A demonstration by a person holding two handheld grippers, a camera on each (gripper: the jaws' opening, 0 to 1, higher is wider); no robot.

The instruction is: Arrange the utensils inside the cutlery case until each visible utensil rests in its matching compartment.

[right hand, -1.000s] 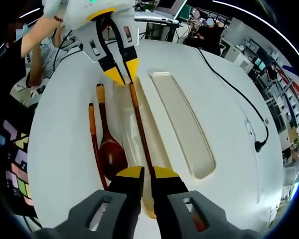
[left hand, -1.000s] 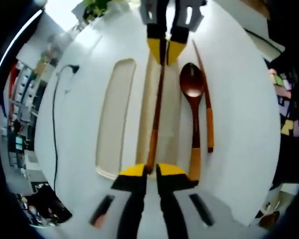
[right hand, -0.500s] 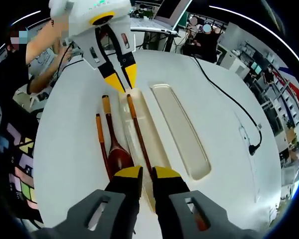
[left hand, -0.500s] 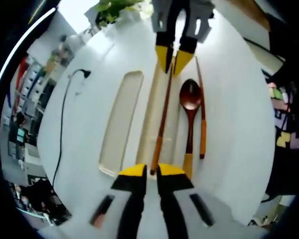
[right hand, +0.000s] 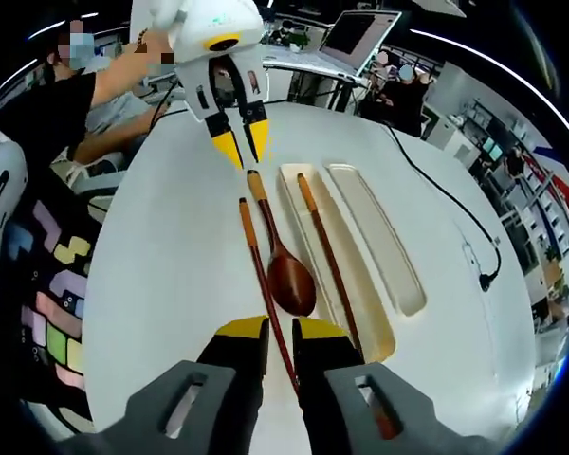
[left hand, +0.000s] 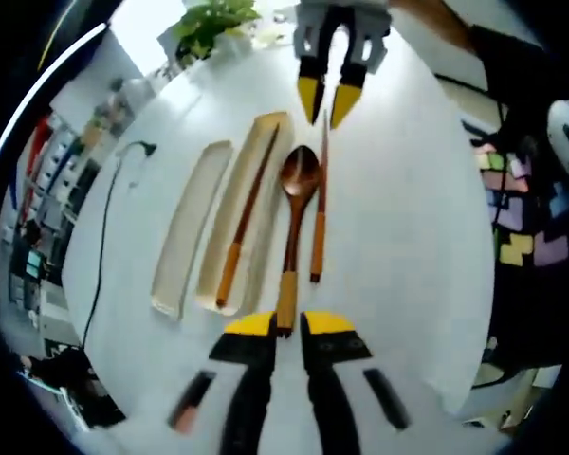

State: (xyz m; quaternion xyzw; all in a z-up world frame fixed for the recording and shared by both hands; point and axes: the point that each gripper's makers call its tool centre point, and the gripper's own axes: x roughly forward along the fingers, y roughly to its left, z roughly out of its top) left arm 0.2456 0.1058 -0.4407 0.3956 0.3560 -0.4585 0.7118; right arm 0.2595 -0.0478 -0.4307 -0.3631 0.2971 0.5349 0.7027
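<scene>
I'm seeing one chopstick (left hand: 245,220) lying inside the cutlery case (left hand: 258,180), with its lid (left hand: 192,227) alongside. The spoon (left hand: 294,218) and second chopstick (left hand: 320,209) are lying on the white table (left hand: 408,209) beside the case. My left gripper (left hand: 286,324) and right gripper (right hand: 267,329) are hovering with jaws slightly parted, gripping nothing.

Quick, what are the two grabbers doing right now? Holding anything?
Left hand-held gripper: open, holding nothing, at the spoon handle end.
Right hand-held gripper: open, holding nothing.
</scene>
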